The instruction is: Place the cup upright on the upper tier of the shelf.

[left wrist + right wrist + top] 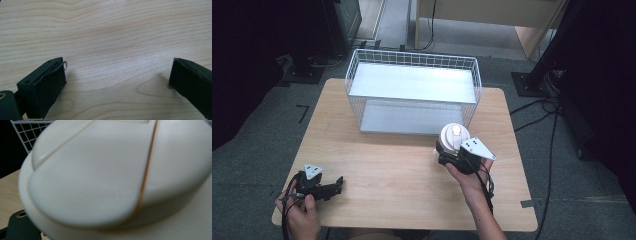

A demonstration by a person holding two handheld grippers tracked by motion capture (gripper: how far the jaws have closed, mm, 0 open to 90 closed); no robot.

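Your right gripper (455, 146) carries a round white object (455, 135) just in front of the wire basket (412, 90).

It seems clamped on it, though the object hides both jaws. Your left gripper (334, 187) rests low over the table (387, 165), jaws wide apart.

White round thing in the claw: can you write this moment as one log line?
right claw: holding white round thing | left claw: open, on table | wire basket: behind

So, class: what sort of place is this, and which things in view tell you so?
Probably a lab or recording studio, not a home: a bare wooden table on grey carpet, black equipment stands with loose cables on the floor, and dark curtains around.
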